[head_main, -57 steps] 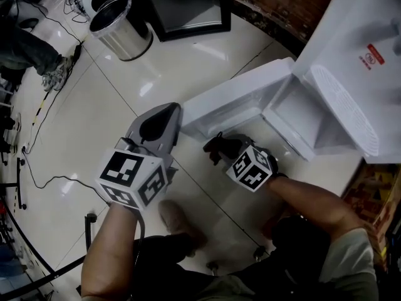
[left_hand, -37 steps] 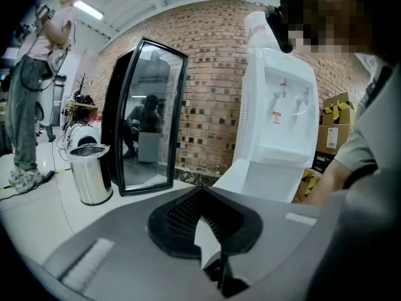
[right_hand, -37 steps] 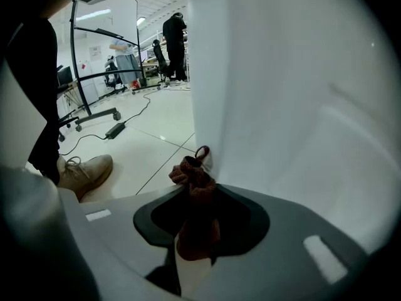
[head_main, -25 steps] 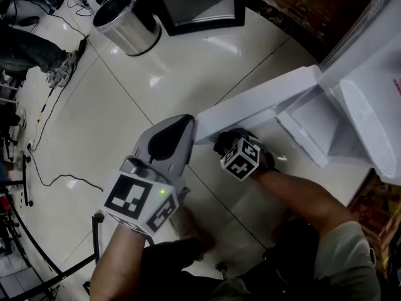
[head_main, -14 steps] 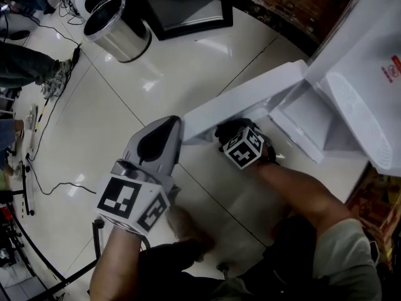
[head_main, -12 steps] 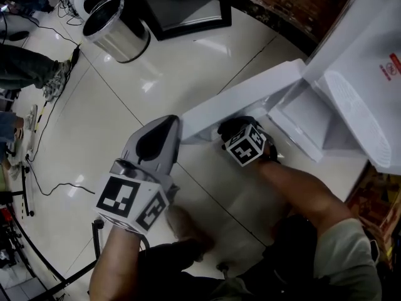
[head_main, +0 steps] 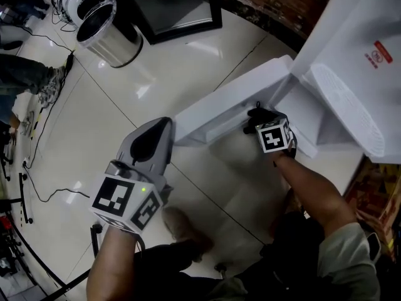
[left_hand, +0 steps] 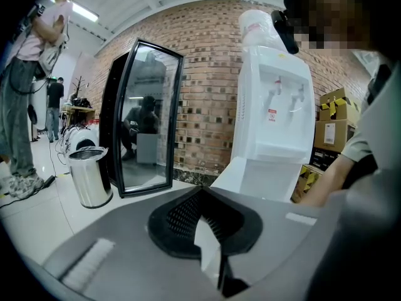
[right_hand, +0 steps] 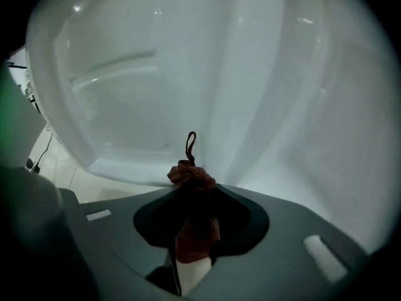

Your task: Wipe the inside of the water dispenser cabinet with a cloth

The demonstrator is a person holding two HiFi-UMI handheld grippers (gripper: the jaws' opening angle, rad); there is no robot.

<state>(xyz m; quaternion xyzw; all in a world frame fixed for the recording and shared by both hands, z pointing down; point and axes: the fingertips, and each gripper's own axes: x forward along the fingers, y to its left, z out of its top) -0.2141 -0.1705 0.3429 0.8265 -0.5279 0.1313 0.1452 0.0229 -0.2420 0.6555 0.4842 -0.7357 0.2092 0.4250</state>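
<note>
The white water dispenser (head_main: 351, 74) stands at the right of the head view, its lower cabinet door (head_main: 225, 102) swung open toward the floor. My right gripper (head_main: 254, 119) is at the hinge end of that door, beside the cabinet opening (head_main: 301, 127). It is shut on a bunched red-brown cloth (right_hand: 191, 175) whose small loop sticks up in the right gripper view, close to the white inner face of the door (right_hand: 125, 86). My left gripper (head_main: 164, 124) hangs by the door's free end, shut and empty (left_hand: 202, 190); its view faces the dispenser (left_hand: 276, 105).
A steel bin (head_main: 106, 33) and a black-framed glass panel (head_main: 175, 8) stand on the tiled floor at the back. Cables (head_main: 37, 168) trail at the left. A person (left_hand: 25, 74) stands to the left; cardboard boxes (left_hand: 332, 118) sit beside the dispenser.
My right gripper has slid right along the open door toward the cabinet opening and rolled, still gripping the cloth. The left gripper has stayed put.
</note>
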